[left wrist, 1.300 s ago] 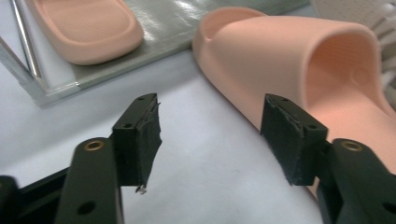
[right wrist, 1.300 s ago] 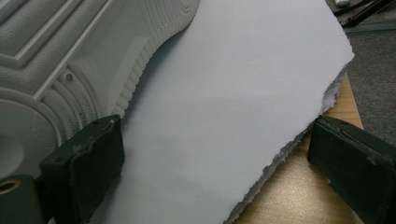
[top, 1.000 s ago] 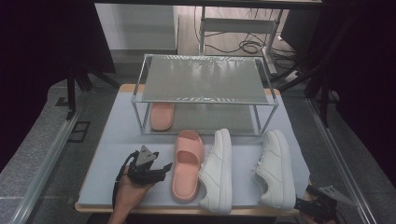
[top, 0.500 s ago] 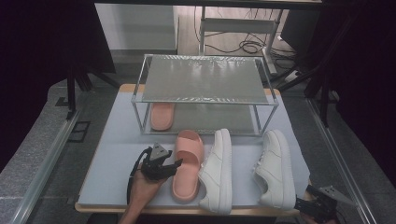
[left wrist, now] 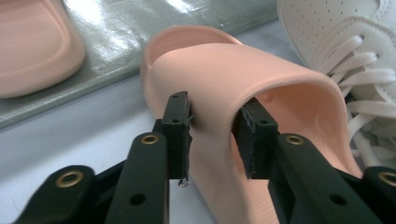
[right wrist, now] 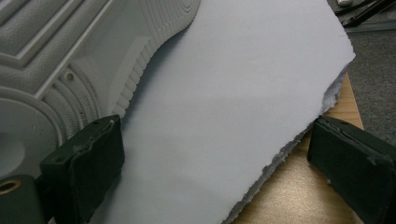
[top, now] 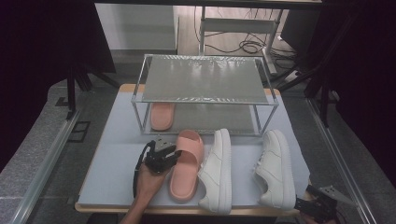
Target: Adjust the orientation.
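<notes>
A pink slide [top: 184, 163] lies on the pale mat [top: 116, 154] in front of the rack, toe pointing away. My left gripper [top: 173, 155] is at its left side. In the left gripper view the jaws [left wrist: 215, 116] are shut on the left wall of the slide's strap [left wrist: 261, 79], one jaw outside and one under the arch. A matching pink slide [top: 162, 115] rests under the rack, also seen at the upper left of the left gripper view [left wrist: 32, 46]. My right gripper [top: 320, 207] sits open at the table's near right corner, holding nothing [right wrist: 215, 154].
A two-level metal rack [top: 203, 79] stands at the back of the mat. Two white sneakers [top: 217, 170] [top: 275, 168] lie to the right of the slide. The right sneaker's heel [right wrist: 70, 56] is close to my right gripper, near the mat's torn edge and the wooden tabletop [right wrist: 299, 186].
My left gripper moved forward and right from the mat's near left to the slide and closed on its strap. The right gripper stayed put.
</notes>
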Available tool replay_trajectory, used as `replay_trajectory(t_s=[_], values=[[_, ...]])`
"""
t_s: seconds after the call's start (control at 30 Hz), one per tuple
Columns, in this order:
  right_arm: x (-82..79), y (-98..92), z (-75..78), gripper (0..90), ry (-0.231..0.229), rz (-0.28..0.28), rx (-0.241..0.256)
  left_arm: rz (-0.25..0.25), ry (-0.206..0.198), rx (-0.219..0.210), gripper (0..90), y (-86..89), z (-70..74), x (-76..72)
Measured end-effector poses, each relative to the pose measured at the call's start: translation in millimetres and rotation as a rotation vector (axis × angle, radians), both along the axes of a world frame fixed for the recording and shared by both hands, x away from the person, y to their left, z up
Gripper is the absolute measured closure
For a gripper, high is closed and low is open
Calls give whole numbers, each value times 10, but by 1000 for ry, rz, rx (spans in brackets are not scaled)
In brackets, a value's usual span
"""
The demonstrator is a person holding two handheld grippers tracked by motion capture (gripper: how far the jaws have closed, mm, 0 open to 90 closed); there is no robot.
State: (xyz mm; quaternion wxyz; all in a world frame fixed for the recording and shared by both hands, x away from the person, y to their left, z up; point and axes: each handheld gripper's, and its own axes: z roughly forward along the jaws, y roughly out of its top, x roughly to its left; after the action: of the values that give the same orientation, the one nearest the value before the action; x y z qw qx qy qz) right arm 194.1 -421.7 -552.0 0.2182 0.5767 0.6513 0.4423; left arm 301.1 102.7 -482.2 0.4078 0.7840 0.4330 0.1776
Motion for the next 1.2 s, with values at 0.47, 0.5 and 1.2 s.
replay_trajectory(t_s=[0.47,0.5,1.2], values=[[0,0,0,36,0,0,0,40,-18,-3,762,108,88,36],[0,0,0,37,0,0,0,42,-19,0,766,115,97,38],[0,-2,0,36,0,2,0,99,-82,-32,781,79,429,317]])
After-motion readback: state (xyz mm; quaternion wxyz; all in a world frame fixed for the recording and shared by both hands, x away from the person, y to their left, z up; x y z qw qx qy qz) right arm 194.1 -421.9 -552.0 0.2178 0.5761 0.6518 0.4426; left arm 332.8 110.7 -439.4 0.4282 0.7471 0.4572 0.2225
